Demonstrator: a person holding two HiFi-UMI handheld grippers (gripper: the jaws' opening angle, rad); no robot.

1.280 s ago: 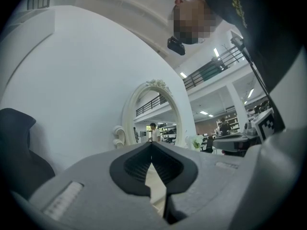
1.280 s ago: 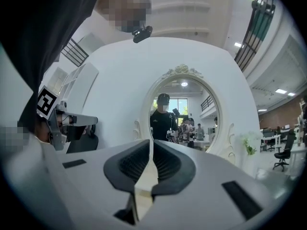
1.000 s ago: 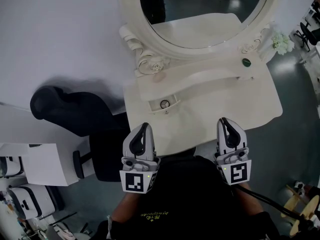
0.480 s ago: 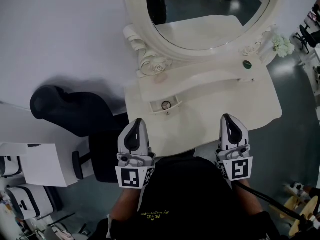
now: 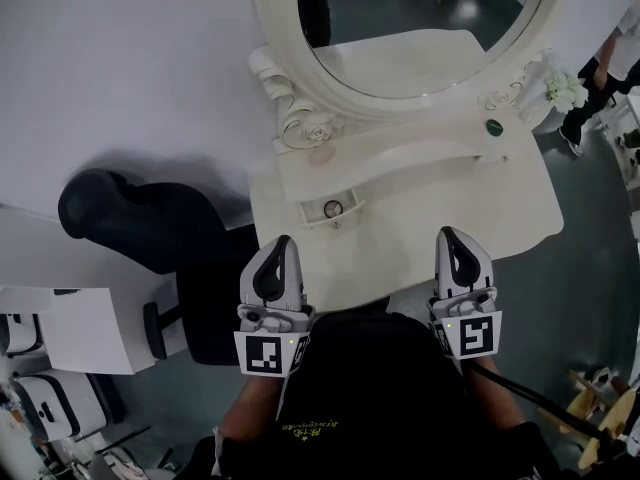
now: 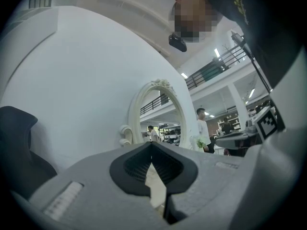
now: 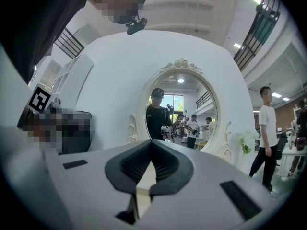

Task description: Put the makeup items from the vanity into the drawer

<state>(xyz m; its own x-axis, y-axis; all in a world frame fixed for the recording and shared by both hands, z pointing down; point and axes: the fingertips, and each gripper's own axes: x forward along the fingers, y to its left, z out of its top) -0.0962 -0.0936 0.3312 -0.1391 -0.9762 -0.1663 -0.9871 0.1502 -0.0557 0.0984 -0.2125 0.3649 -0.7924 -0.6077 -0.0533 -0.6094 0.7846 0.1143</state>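
The white vanity (image 5: 480, 203) with its oval mirror (image 5: 420, 18) stands in front of me in the head view. A small round dark green item (image 5: 493, 125) lies at the right end of its raised shelf (image 5: 400, 158). Below the shelf's left part is a small drawer (image 5: 331, 209) with a ring pull. My left gripper (image 5: 281, 241) and right gripper (image 5: 450, 233) hover side by side over the vanity's near edge, both shut with nothing in them. In the left gripper view my left gripper (image 6: 151, 144) points at the mirror, and so does my right gripper (image 7: 151, 142) in its own view.
A black chair (image 5: 130, 218) stands left of the vanity, and a white cabinet (image 5: 70, 328) is at lower left. White flowers (image 5: 565, 88) sit by the mirror's right side. A person (image 5: 600, 68) stands at the right edge of the head view, and the person (image 7: 266, 128) also shows in the right gripper view.
Both grippers stay near the vanity's front edge; the left one has shifted slightly left. A person has come into view at the right edge.
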